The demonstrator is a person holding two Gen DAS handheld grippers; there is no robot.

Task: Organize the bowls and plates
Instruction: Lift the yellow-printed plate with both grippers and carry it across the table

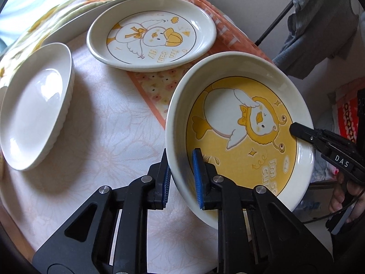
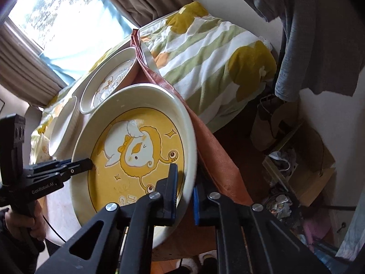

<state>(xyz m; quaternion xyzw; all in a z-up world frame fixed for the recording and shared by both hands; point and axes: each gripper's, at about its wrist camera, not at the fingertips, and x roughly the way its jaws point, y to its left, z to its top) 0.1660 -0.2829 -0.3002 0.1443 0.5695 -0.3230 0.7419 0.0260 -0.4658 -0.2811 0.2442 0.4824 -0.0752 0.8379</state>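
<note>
A deep yellow duck bowl point(image 1: 241, 127) is held tilted above the table between both grippers. My left gripper point(image 1: 182, 178) is shut on its near rim, one pad inside, one outside. My right gripper point(image 2: 184, 196) is shut on the opposite rim; its finger shows in the left wrist view point(image 1: 303, 134). The bowl fills the right wrist view point(image 2: 136, 155). A flat duck plate point(image 1: 150, 34) lies on an orange placemat point(image 1: 155, 86) farther back. A plain white ribbed dish point(image 1: 34, 105) sits at the left.
The round table point(image 1: 109, 137) has a pale floral cloth. A large white tray point(image 1: 75, 20) lies behind the plates. A striped blanket point(image 2: 216, 52) lies beyond the table. Grey clothes point(image 1: 319, 27) hang at the right, clutter point(image 2: 292, 171) on the floor.
</note>
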